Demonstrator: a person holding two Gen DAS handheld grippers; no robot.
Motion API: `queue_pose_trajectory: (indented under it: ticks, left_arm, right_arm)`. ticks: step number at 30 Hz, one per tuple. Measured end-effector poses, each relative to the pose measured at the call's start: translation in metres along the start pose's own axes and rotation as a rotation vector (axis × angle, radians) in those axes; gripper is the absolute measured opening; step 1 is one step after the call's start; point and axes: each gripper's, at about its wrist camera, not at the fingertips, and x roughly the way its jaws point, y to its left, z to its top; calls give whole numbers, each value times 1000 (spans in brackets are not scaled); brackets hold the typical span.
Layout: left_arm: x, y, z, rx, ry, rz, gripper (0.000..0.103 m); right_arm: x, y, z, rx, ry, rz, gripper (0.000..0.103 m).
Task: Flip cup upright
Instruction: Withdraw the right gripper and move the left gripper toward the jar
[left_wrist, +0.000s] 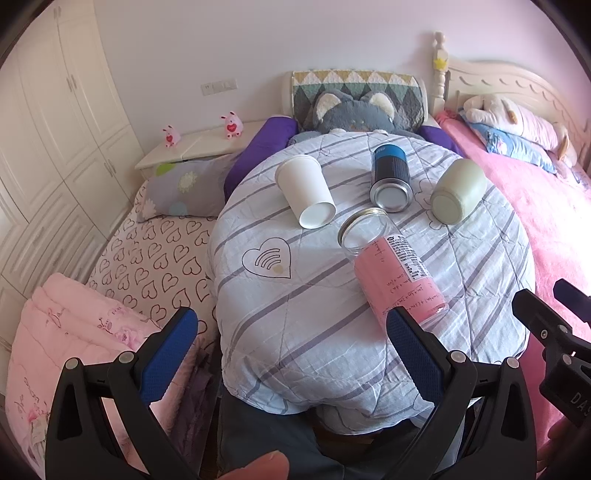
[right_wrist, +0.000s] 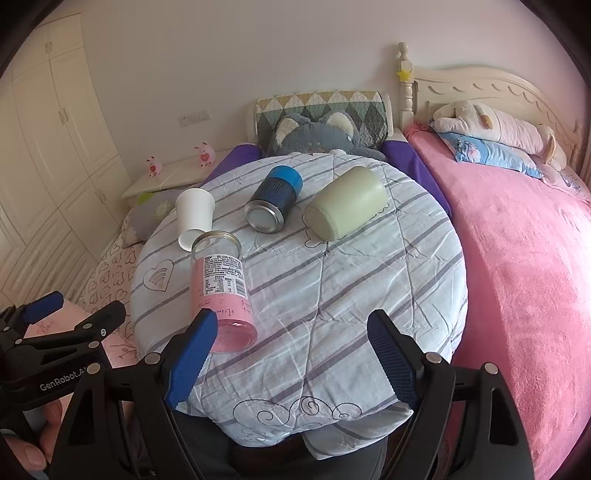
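Both hand-held grippers, left (left_wrist: 291, 332) and right (right_wrist: 291, 334), are held wide open and empty. The clear glass cup (right_wrist: 221, 288) with pink label lies on its side just ahead, on a quilt-covered tabletop (right_wrist: 332, 295). It could be rolled off the near edge by a glancing touch. Room is tightened by the paper cup (right_wrist: 194, 218) beside its mouth.

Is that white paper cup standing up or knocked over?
Knocked over. The white paper cup lies on its side on the striped quilt, its flat base facing the camera and its mouth pointing away.
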Motion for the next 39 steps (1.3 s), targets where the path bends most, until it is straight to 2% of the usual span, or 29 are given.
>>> queue_pose_trajectory:
  ticks: [39]
  left_arm:
    - [-4, -4, -2, -19, 12, -10, 103]
  right_arm:
    - [-1, -1, -3, 17, 2, 12, 84]
